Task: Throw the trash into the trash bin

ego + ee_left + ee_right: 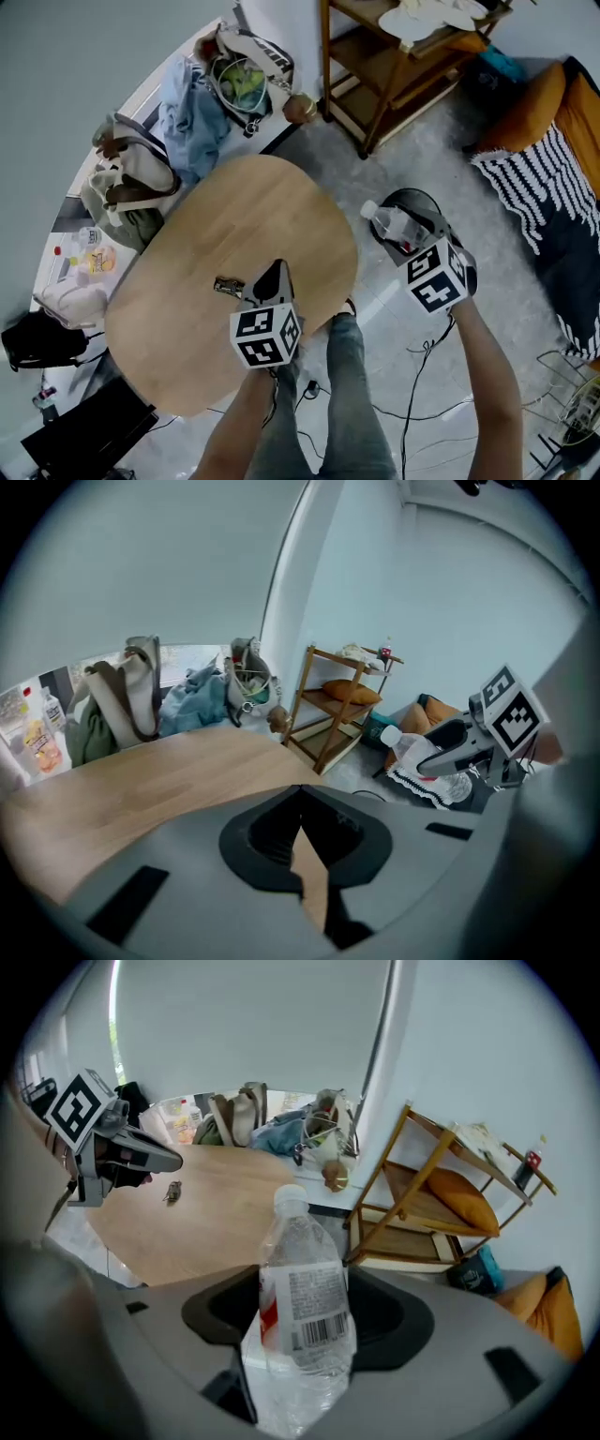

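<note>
My right gripper (405, 236) is shut on a clear, crumpled plastic bottle (392, 223) with a white cap. It holds the bottle off the table's right side, over a dark round bin (427, 199) on the floor. In the right gripper view the bottle (302, 1269) stands upright between the jaws of the right gripper (305, 1335). My left gripper (274, 272) hovers over the wooden table (244, 216), its jaws closed to a point with nothing in them. Just left of it a small dark scrap of trash (228, 286) lies on the table. The left gripper view shows the left gripper (302, 803) and the bottle (405, 744).
A wooden shelf rack (394, 66) stands beyond the bin. Bags (131, 178) and a blue cloth (192, 112) crowd the table's far edge. A striped rug (544, 187) lies to the right, and cables (412, 394) run across the floor near the person's leg (352, 394).
</note>
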The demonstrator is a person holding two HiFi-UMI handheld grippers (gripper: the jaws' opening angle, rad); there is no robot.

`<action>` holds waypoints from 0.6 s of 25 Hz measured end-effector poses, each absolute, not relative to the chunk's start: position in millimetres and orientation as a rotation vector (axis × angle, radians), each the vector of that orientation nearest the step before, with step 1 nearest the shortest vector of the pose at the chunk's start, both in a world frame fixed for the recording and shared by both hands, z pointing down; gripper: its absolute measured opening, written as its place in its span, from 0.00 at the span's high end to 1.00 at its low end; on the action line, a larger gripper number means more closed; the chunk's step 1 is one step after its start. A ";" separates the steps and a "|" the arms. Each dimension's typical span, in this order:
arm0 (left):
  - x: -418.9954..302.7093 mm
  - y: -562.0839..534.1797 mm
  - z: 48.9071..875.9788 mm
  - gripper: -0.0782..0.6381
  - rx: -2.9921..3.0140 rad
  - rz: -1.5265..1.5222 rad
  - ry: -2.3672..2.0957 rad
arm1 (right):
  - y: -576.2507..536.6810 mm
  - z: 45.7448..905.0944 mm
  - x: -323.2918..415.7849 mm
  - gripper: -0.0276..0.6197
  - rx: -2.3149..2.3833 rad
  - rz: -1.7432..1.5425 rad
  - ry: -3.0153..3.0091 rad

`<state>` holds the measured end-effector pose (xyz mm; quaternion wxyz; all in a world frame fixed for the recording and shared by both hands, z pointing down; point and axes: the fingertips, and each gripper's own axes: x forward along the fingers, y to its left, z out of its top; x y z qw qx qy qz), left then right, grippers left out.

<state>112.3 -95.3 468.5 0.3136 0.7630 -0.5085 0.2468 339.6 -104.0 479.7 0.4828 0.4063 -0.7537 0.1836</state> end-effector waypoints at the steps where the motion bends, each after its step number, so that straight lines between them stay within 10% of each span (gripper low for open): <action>1: 127.6 -100.5 470.7 0.87 2.026 0.656 -1.323 | -104.7 483.7 352.0 0.51 1.014 0.471 -1.837; 15: 263.8 -149.5 552.1 0.87 2.118 0.766 -1.177 | -115.1 609.8 456.4 0.50 1.357 0.805 -1.830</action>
